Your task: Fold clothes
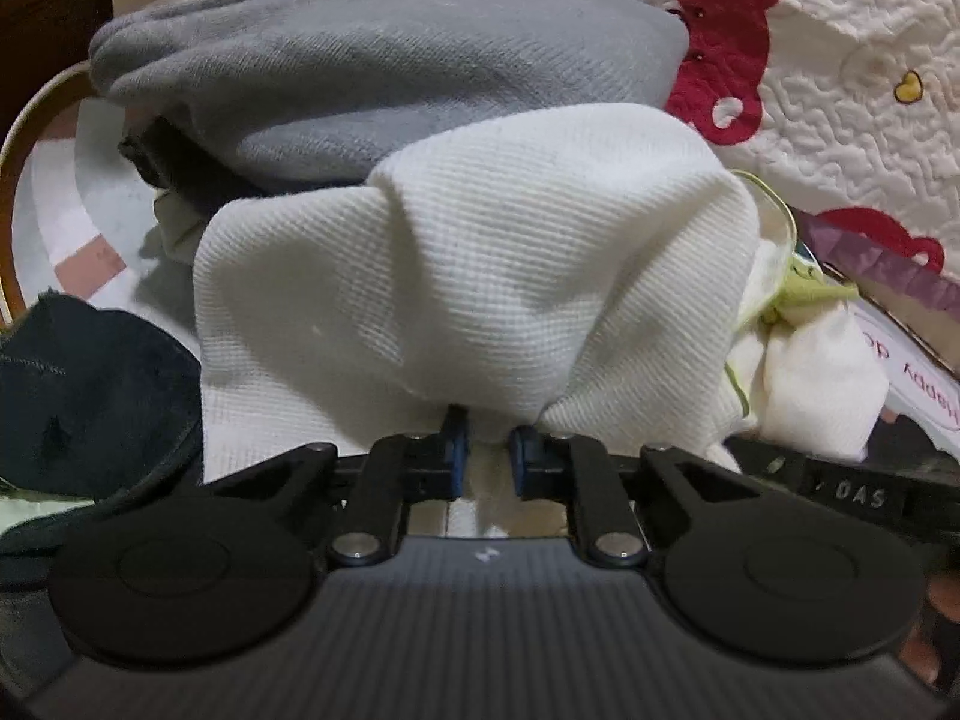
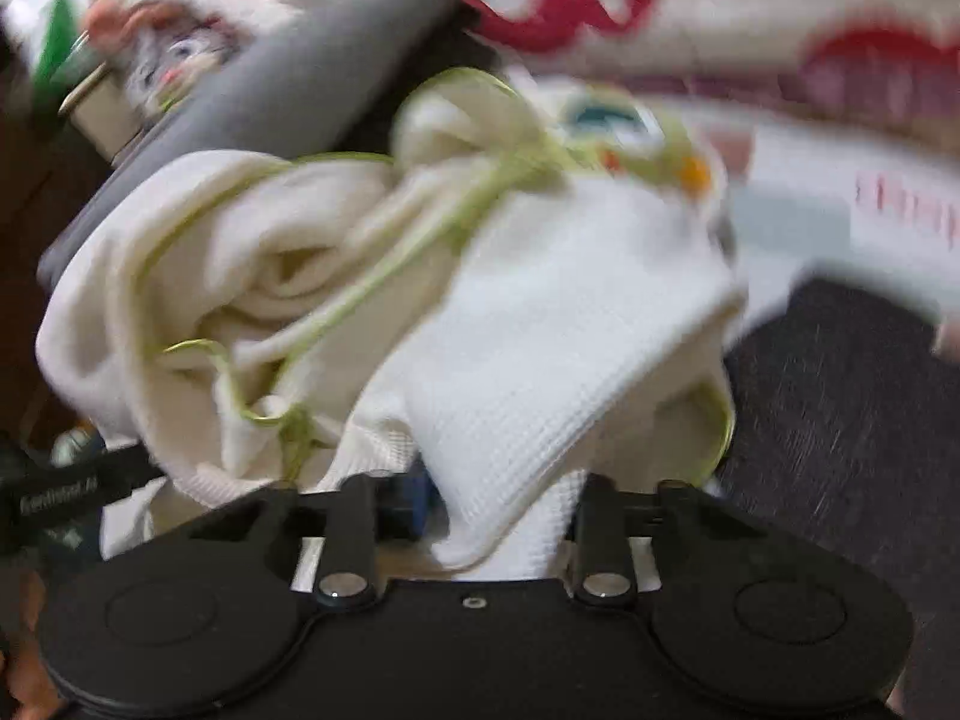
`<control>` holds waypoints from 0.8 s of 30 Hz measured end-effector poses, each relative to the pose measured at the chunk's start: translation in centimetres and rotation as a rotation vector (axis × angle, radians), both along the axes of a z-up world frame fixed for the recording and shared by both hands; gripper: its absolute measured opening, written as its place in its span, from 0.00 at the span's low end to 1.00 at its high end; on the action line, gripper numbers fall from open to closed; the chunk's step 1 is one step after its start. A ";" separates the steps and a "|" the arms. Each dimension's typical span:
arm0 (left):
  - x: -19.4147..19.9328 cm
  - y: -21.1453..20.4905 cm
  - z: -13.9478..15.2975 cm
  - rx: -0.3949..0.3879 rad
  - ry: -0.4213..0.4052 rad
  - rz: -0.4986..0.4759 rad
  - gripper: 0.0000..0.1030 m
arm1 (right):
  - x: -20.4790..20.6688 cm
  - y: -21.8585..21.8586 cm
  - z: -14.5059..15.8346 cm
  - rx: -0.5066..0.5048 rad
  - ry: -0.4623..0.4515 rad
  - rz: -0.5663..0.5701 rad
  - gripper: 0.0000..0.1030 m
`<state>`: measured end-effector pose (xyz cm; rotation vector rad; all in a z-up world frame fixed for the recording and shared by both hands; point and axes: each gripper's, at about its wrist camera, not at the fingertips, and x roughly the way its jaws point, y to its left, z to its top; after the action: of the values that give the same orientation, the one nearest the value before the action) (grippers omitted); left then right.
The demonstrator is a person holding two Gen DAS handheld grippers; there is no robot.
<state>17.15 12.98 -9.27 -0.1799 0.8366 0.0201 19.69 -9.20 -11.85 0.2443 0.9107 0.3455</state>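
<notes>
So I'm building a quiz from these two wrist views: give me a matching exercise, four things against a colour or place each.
Things:
1. waffle-knit garment
2. folded sweatshirt
3. dark garment
4. quilt

Descriptions:
A. grey, behind the white cloth
B. white, between the fingers of the left gripper
C. cream with red shapes, at the back
D. navy, at the left edge

Pairs: 1-B, 2-A, 3-D, 4-C

white quilted bedspread (image 1: 870, 138) with red bear-shaped patches behind; curved wooden rim (image 1: 24, 138) at left edge; dark wood furniture (image 1: 48, 6) upper left; dark wood-grain surface (image 2: 840, 420) lower right; indoor light.
</notes>
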 end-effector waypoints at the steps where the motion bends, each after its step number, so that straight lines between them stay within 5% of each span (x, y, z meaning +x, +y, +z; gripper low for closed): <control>1: -0.3 -0.2 0.2 0.005 -0.013 -0.013 0.11 | -0.5 0.4 0.8 -0.031 -0.040 0.008 0.20; 4: -1.2 -1.0 1.0 0.030 -0.056 -0.054 0.10 | -2.3 -0.4 3.4 -0.084 -0.148 -0.030 0.14; 8: -2.6 -4.0 2.0 0.174 -0.119 -0.111 0.10 | -4.4 -2.9 6.1 -0.227 -0.264 -0.087 0.13; 16: -4.3 -6.9 5.2 -0.014 -0.156 -0.285 0.04 | -8.0 -11.2 9.3 -0.388 -0.362 -0.298 0.12; 24: -2.7 -15.9 7.2 -0.128 -0.100 -0.540 0.04 | -12.3 -18.4 14.8 -0.513 -0.469 -0.449 0.12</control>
<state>14.45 -2.88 -2.07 -0.0695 0.7652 -0.5455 7.39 -27.65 2.91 -0.1092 0.4356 -0.2462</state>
